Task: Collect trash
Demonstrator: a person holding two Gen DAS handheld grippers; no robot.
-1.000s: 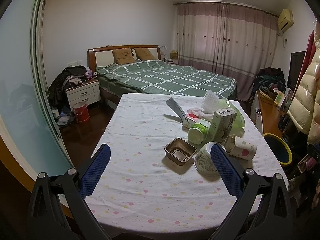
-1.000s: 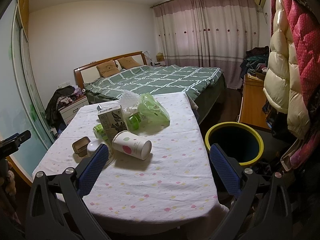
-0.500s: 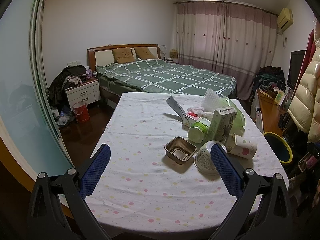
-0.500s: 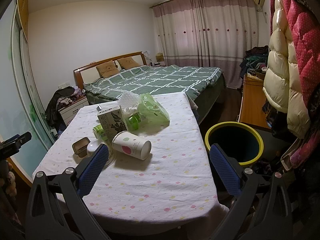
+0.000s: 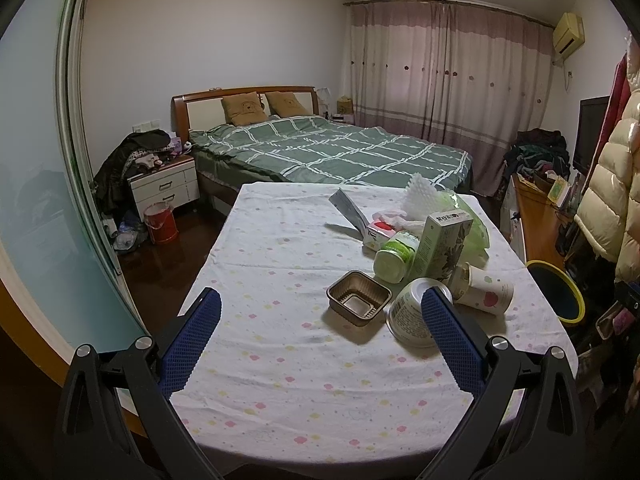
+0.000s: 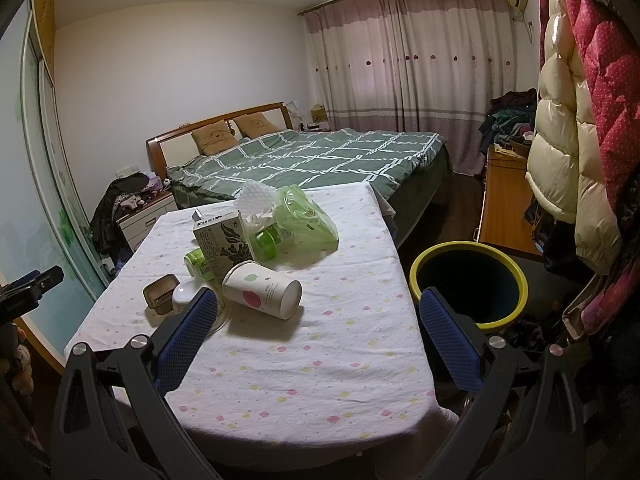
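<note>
Nothing has shifted over the last second, so collecting has not begun: both the left gripper (image 5: 320,332) and right gripper (image 6: 318,330) hang wide open and empty over the bench (image 6: 320,360), trash (image 6: 262,292) piled at eleven o'clock, bin (image 6: 470,284) at two.

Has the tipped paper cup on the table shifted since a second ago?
No. The paper cup lies on its side against the green carton, same spot on the tablecloth as earlier.
</note>
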